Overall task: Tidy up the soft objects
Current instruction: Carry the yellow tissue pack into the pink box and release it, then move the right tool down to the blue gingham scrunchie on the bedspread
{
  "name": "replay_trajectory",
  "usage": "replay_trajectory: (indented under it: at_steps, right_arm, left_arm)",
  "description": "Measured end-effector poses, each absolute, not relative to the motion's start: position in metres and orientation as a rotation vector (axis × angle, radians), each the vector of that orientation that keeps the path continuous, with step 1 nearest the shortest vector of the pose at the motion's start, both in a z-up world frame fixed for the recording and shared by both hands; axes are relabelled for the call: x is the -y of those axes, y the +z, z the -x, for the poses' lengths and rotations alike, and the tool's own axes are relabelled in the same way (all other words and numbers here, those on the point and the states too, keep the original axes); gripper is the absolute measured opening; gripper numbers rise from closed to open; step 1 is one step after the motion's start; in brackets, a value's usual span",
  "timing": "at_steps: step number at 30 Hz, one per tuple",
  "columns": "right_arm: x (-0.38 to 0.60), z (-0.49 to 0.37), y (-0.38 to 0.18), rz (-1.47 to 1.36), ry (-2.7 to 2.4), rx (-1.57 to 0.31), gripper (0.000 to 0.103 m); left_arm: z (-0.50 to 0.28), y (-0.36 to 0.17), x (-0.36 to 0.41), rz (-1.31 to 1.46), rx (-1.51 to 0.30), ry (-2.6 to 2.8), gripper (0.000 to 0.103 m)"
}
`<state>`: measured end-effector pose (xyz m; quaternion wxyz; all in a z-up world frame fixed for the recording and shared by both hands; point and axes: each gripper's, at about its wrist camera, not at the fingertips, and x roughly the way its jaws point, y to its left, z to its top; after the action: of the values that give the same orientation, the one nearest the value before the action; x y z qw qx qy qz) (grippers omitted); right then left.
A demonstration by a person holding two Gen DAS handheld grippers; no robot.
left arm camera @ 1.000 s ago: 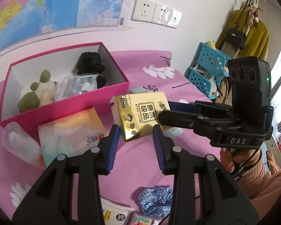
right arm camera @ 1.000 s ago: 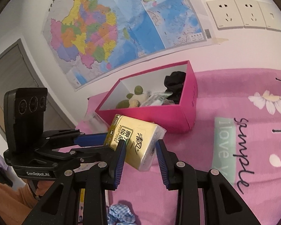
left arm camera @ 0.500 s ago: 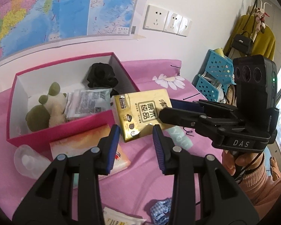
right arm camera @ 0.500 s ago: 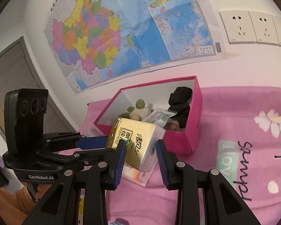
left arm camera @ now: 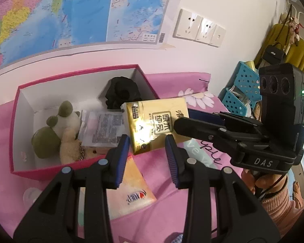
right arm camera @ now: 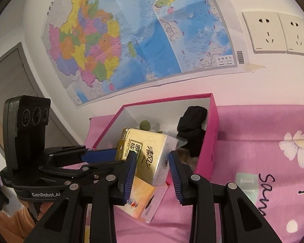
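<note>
Gold tissue pack held over the pink box's near right corner.

In the pink box point(left arm camera: 20, 121), a green-and-cream plush toy point(left arm camera: 56, 133) lies left, a clear packet point(left arm camera: 103, 127) in the middle, a black cloth point(left arm camera: 121, 92) far right. The left hand-held gripper point(left arm camera: 146, 151) hangs empty, jaws apart, above an orange tissue pack point(left arm camera: 129, 194). The right hand-held gripper point(right arm camera: 152, 162) clamps the gold tissue pack point(right arm camera: 148, 151).

Box's point(left arm camera: 85, 165) right interior partly free

Gold tissue pack point(left arm camera: 156, 124) tilted, claw-held over the pink box's point(left arm camera: 50, 170) near rim.
</note>
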<state>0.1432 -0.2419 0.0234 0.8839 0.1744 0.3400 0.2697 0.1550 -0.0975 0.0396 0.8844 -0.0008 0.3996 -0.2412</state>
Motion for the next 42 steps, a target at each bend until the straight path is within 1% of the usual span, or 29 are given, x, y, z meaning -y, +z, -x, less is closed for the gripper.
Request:
replay_trajectory:
  at_steps: [17,23,28,29,32,40,41,42]
  right_arm:
    - [0.232,-0.177,0.004,-0.308,0.483,-0.762,0.034]
    - [0.237,-0.173,0.003,-0.311,0.437,-0.748,0.034]
    - [0.244,-0.161,0.009,-0.327,0.447,-0.733,0.035]
    - [0.245,-0.156,0.011,-0.327,0.457,-0.729,0.036]
    - [0.25,-0.141,0.017,-0.339,0.497,-0.724,0.044]
    - [0.258,-0.088,0.028,-0.351,0.615,-0.735,0.046]
    - [0.258,-0.081,0.028,-0.345,0.626,-0.739,0.048]
    - [0.258,-0.075,0.027,-0.342,0.641,-0.744,0.051]
  left_arm:
    - [-0.194,0.013,0.1,0.045,-0.957,-0.45,0.038]
    - [-0.194,0.011,0.098,0.047,-0.954,-0.427,0.038]
    - [-0.171,0.022,0.091,0.031,-0.899,-0.436,0.038]
    - [-0.167,0.024,0.089,0.031,-0.89,-0.442,0.038]
    - [-0.147,0.031,0.085,0.02,-0.858,-0.464,0.039]
    - [-0.094,0.032,0.08,-0.012,-0.83,-0.553,0.041]
    - [-0.09,0.031,0.078,-0.012,-0.833,-0.555,0.041]
    - [-0.086,0.028,0.076,-0.012,-0.838,-0.556,0.041]
